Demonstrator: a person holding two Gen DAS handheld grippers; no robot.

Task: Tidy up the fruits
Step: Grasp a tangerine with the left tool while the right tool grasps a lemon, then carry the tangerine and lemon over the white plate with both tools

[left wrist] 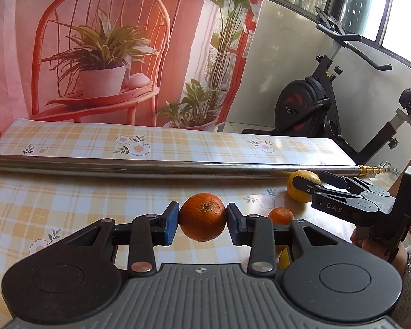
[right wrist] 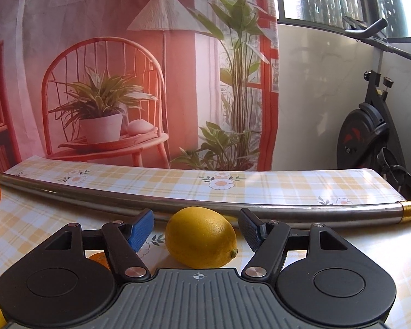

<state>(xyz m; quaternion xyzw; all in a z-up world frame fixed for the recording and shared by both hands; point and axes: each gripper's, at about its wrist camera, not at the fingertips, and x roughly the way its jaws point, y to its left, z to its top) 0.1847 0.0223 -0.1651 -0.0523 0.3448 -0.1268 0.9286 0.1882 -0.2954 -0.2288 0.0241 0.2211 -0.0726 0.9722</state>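
1. Your left claw (left wrist: 202, 220) is gripping an orange (left wrist: 202, 216) between its blue pads, which are pressing on both sides of the fruit and holding it clear of the desk (left wrist: 68, 197).
2. Your right claw (right wrist: 196, 229) is standing apart, its pads sitting on either side of a lemon (right wrist: 201, 237) without touching it. No earlier view is given, so only that gap can be stated.
3. The lemon is lying on the checked cloth of the desk, just in front of a long metal rod (right wrist: 233, 205) that is running across the desk from side to side.
4. In the left wrist view, your right claw (left wrist: 304, 192) is reaching in from the right, with the lemon (left wrist: 301, 189) showing behind its fingers.
5. A smaller orange (left wrist: 280, 215) is sitting on the desk between the two claws, close to the right finger of your left claw.
6. An exercise bike (left wrist: 328, 104) is standing beyond the desk, by the window.
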